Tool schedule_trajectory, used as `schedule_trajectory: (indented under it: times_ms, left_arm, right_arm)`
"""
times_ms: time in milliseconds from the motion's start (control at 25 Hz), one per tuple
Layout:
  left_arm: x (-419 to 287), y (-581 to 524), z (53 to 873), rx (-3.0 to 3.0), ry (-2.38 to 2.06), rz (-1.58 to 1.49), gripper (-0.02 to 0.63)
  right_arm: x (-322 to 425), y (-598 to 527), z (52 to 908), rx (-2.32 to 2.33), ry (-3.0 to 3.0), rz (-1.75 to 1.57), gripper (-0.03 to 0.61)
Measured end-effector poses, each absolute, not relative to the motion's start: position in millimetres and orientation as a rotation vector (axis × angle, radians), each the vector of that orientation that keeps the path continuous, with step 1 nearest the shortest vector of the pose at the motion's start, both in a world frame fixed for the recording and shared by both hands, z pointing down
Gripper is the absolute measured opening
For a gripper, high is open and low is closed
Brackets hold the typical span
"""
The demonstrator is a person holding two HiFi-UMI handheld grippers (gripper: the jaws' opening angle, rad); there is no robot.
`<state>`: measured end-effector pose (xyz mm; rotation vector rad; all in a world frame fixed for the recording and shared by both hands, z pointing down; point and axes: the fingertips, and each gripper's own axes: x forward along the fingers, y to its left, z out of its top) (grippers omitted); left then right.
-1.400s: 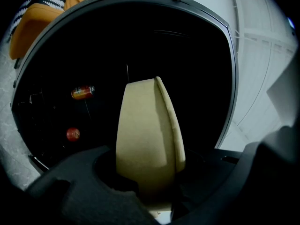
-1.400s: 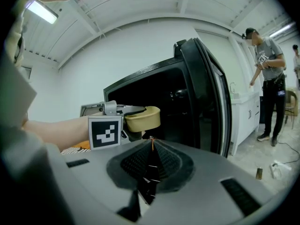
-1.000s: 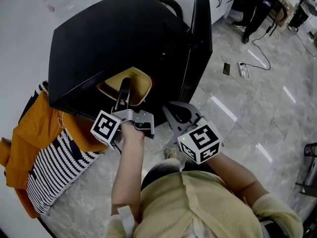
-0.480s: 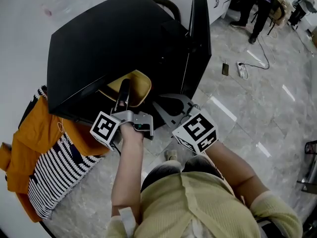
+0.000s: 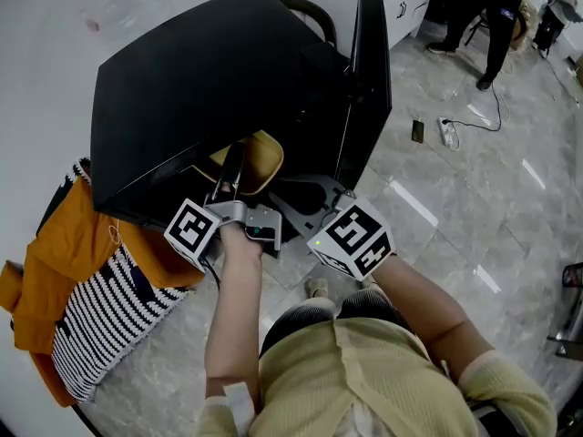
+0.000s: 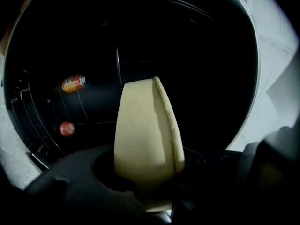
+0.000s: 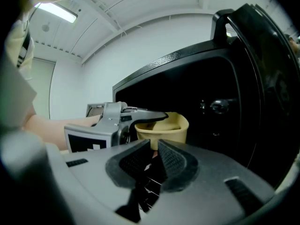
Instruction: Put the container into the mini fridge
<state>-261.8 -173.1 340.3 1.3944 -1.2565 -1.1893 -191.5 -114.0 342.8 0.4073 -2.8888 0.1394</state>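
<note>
The yellow container hangs at the mouth of the black mini fridge, partly under its top edge. My left gripper is shut on the container's rim; in the left gripper view the container stands edge-on between the jaws, facing the dark inside. The fridge door stands wide open on the right. My right gripper hovers low in front of the opening, just right of the container. Its pads are nearly together with nothing between them, at the right gripper.
Inside the fridge lie a can and a small red round thing on the left. Orange and striped cloth is heaped left of the fridge. A power strip lies on the floor; a person stands far right.
My right gripper has moved up and left, closer to the fridge opening. The container has gone slightly further under the fridge's top edge, still held.
</note>
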Motion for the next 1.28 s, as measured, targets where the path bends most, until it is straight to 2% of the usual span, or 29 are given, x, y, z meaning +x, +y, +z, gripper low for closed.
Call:
schedule_trajectory:
  times_ms: [960,1280]
  left_arm:
    - [-268,-191,331,1.409,-1.167,-1.261,0.224]
    - [-260,-194,329,1.474,-1.130,-1.231,0.259]
  right_arm:
    - [-209,-134,331,0.477,-2.920,0.087,0.034]
    - [-213,-142,331,0.501,-2.925,0.095,0.034]
